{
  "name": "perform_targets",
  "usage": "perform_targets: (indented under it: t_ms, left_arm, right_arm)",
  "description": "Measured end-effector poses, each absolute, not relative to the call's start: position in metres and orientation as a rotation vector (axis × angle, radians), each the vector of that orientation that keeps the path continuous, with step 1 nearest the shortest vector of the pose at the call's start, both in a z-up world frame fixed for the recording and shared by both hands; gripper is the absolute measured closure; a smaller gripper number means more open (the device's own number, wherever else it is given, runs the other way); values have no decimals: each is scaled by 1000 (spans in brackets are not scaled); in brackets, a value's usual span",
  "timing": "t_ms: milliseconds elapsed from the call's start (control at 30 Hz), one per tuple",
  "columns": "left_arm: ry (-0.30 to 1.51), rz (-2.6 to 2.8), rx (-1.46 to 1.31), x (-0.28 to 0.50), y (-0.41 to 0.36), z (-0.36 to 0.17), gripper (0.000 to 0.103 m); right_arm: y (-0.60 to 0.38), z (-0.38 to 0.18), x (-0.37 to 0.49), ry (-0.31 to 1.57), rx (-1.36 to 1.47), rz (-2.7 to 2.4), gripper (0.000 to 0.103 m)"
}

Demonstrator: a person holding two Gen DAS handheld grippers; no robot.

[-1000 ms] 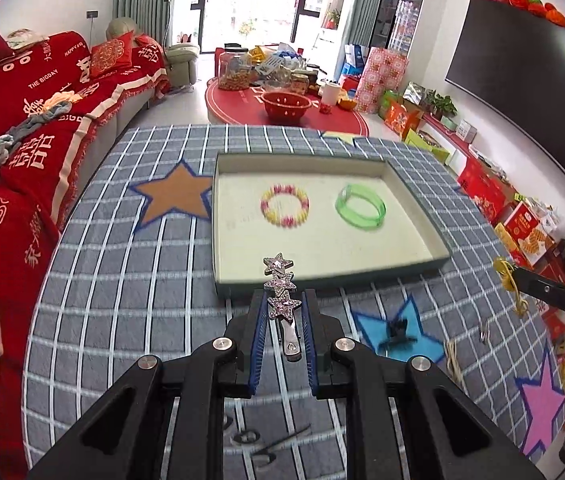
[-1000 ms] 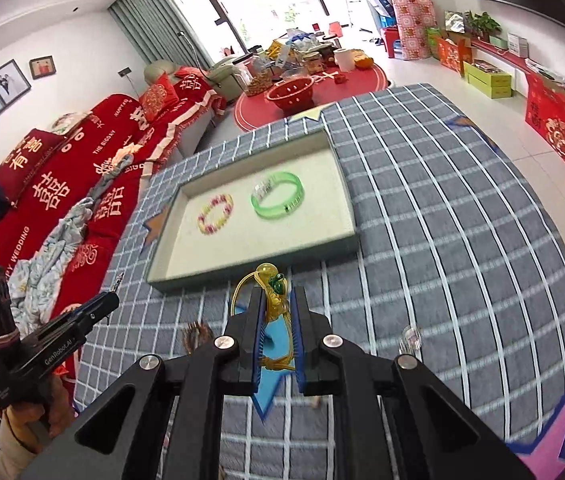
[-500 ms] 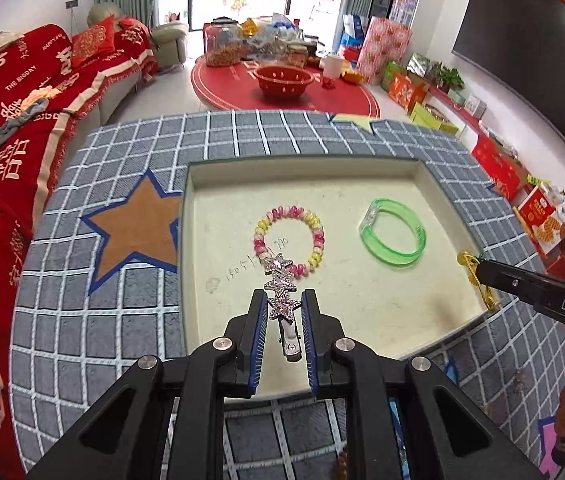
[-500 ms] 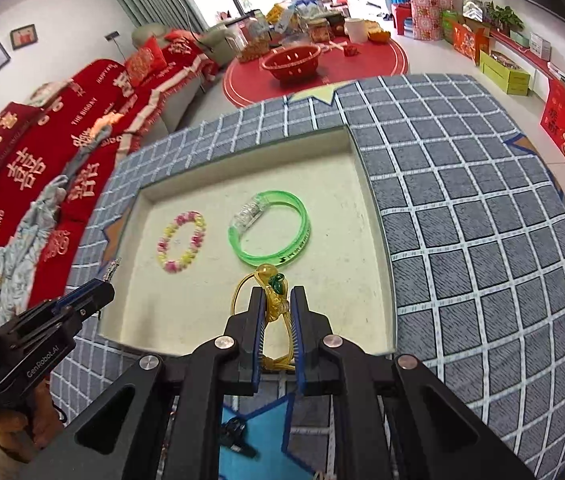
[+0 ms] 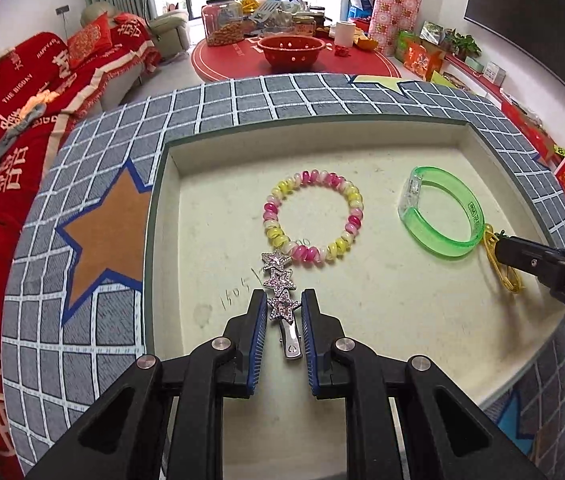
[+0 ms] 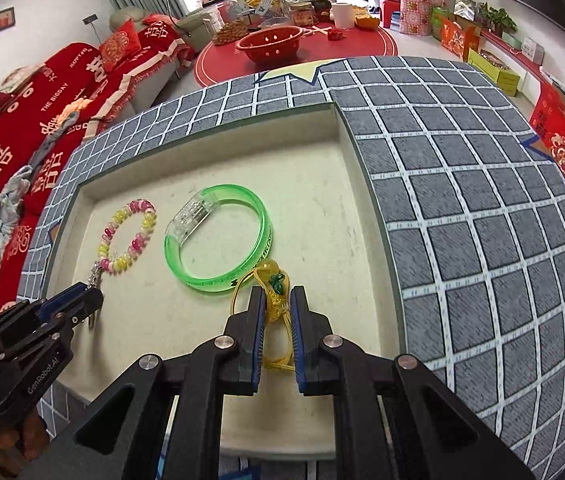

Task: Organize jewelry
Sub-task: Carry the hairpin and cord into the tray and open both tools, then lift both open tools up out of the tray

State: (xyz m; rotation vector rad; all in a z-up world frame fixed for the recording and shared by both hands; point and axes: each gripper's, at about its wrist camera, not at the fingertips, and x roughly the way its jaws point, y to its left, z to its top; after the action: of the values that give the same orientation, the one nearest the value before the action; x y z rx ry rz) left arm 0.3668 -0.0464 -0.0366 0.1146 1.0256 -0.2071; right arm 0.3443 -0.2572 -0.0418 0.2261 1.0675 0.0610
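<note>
My left gripper is shut on a silver star hair clip and holds it low over the cream tray, its tip beside the pink and yellow bead bracelet. My right gripper is shut on a yellow cord charm with a yellow bead and green bit, over the tray's right part, just in front of the green bangle. The bangle and the right gripper also show in the left wrist view. The left gripper shows in the right wrist view.
The tray lies on a grey checked table cover with stars. A red sofa stands at the left. A round red table with a red colander and jars stands behind.
Both grippers have moved forward from in front of the tray to over its floor and lower, each still holding its piece. The bracelet and bangle have not moved.
</note>
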Motion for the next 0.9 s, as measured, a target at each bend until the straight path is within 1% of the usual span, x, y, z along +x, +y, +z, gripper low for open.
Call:
perform_targets:
  t_ms: [133,300,333,400,433,467,700,767,800,833,867,900]
  left_arm:
    - [997,-187,138,365,-50,-36,72]
    - [984,-158,165,358,-53,-35,72]
    - [979,-153,164,358,-53,-34,72]
    - [960,-139,161,355,-50,-29,72]
    - [952,-135,159,354,-48,-26,72]
    - [942,-130,155,352,-47,-23,72]
    - [887,-134,150,343,-46,-2,72]
    - [877,-140,143,339,-46,4,72]
    - [871,-139,142,337,-45,6,62]
    - [867,-135,141,334,-45,9,21]
    - [851,-123,134,329,-43,13,1]
    - [816,-112,125,324,-40,17,0]
  right_arm:
    - [-253,-41,343,1062,209,58,88]
    - [-254,-42,342,1077,218,64,81]
    - [-255,-42,343,1080,223,67,78]
    - [-256,-39,342,1075,235,75,69]
    - [-256,-36,341,1066,241,75,57]
    - [-257,-32,340,1051,252,78,49]
    - [-265,-6,327,988,342,97,46]
    - [-265,1,321,973,350,102,40]
    - [-265,5,317,963,352,104,39]
    - [-265,9,314,956,352,106,39]
    - [-265,12,311,949,354,108,38]
    - [-265,17,307,940,356,112,38]
